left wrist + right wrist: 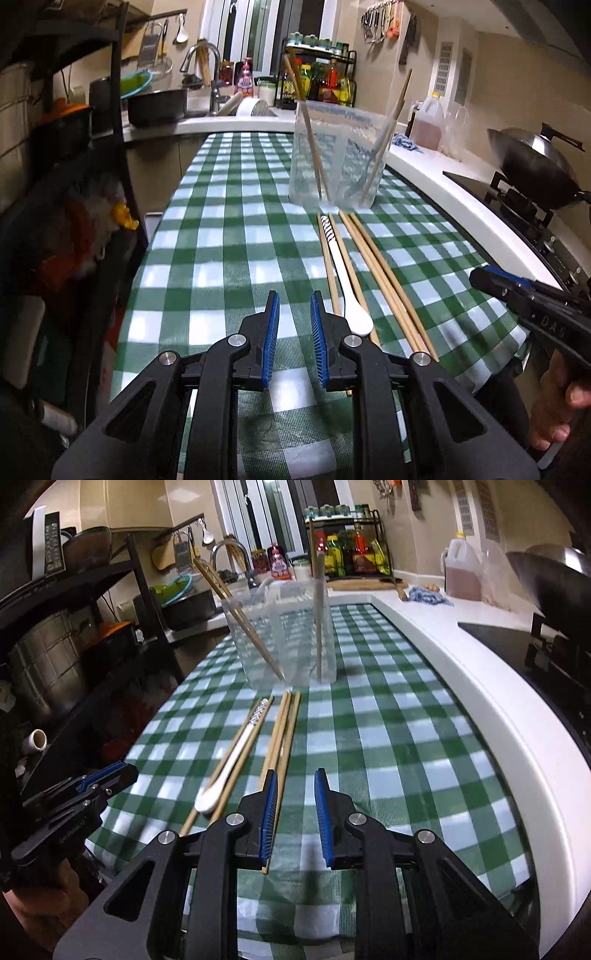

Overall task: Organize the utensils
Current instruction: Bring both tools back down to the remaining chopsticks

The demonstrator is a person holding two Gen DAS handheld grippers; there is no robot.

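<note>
Both sets of fingers are hanging slightly parted with nothing between them, the left gripper just left of the white spoon and the right gripper beside the chopsticks, likely lining up a pick. Those utensils are lying in a row on the checked surface, ends toward the clear container beyond, which is already holding a few sticks upright.

Open tablecloth left (wide); chopsticks and clear container block right.
</note>
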